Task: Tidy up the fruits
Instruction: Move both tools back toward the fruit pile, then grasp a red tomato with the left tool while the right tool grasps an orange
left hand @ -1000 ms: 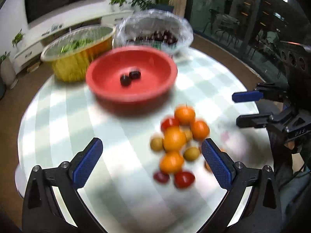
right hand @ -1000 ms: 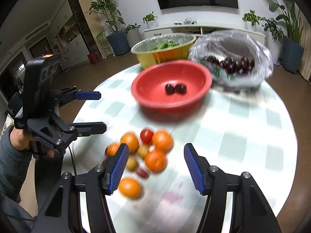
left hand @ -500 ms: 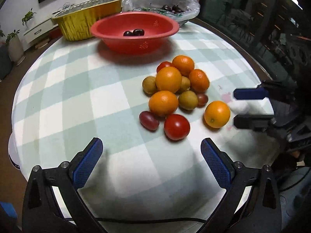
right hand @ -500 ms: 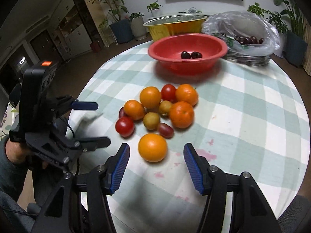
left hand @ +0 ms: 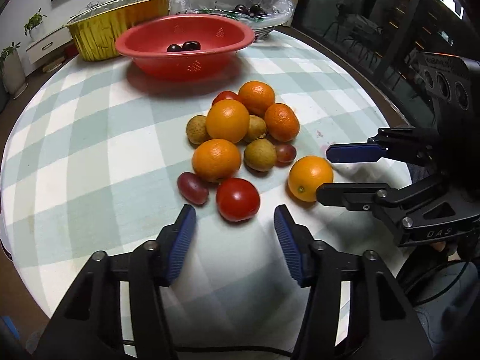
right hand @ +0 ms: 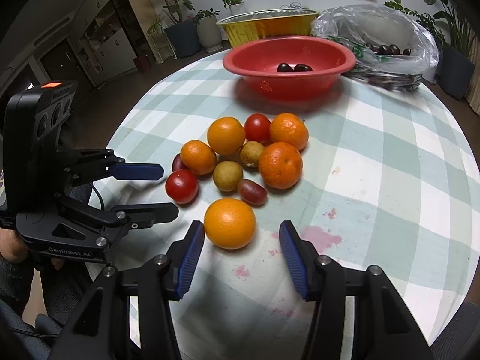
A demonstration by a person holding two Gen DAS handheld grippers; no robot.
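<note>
The right claw (right hand: pixel 238 250) is spread wide with nothing gripped, its blue pads flanking the near side of a lone orange (right hand: pixel 229 223) without closing on it. The left claw (left hand: pixel 235 238) is likewise open and empty, its tips just short of a red tomato (left hand: pixel 238 199), with a purple grape (left hand: pixel 192 187) just beside that tomato. Beyond the tomato lies the fruit pile (left hand: pixel 237 129) of oranges, brownish round fruits and another tomato, on the green-checked worktop (left hand: pixel 90 150). Past the pile stands a red bowl (left hand: pixel 186 46) holding two dark cherries (left hand: pixel 183 46); behind the bowl sit a gold foil tray (left hand: pixel 117 34) and a plastic bag (left hand: pixel 234 6) of cherries.
</note>
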